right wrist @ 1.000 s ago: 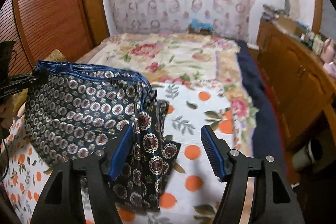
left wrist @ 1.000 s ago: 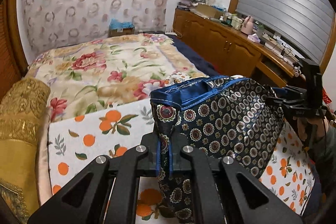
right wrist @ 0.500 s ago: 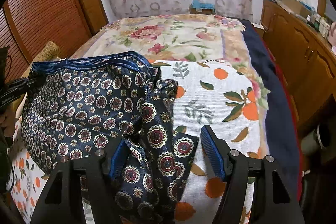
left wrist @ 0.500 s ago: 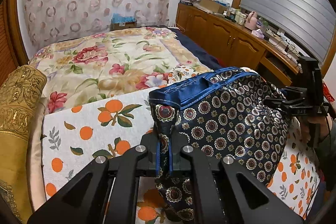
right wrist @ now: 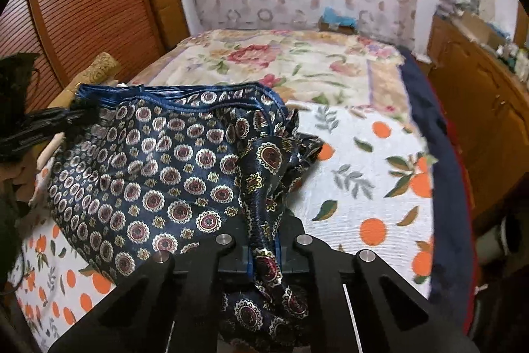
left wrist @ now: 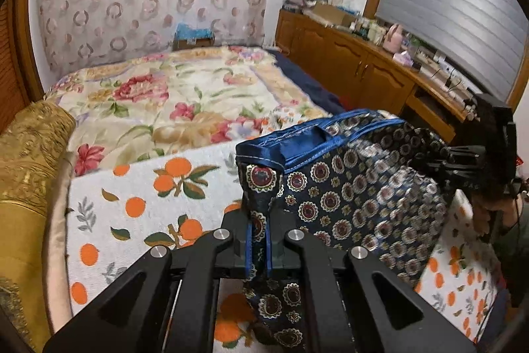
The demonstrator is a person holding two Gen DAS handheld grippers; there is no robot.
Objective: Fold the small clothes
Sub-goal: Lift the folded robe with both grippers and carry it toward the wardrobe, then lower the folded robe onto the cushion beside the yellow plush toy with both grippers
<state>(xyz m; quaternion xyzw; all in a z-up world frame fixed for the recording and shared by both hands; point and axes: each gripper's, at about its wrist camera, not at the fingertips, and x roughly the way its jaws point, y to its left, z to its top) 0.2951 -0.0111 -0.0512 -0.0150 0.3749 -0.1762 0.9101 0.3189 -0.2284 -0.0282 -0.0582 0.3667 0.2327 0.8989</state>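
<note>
A small navy garment (left wrist: 357, 197) with red-and-gold medallions and a blue waistband hangs stretched between my two grippers above the orange-print cloth (left wrist: 139, 194). My left gripper (left wrist: 258, 234) is shut on one end of it. My right gripper (right wrist: 264, 250) is shut on the other end; the garment (right wrist: 158, 167) spreads to its left. In the left wrist view the right gripper (left wrist: 463, 161) shows at the far right. In the right wrist view the left gripper (right wrist: 36, 128) shows at the far left.
The orange-print cloth (right wrist: 357, 174) lies on a floral bedspread (left wrist: 172, 101). A gold bolster (left wrist: 29, 161) lies along the bed's left side. A wooden cabinet (left wrist: 357, 68) with clutter runs along the right. A slatted wooden door (right wrist: 82, 5) stands on the left.
My right gripper was open beside the garment and has closed on its free end. The garment is now held taut at both ends.
</note>
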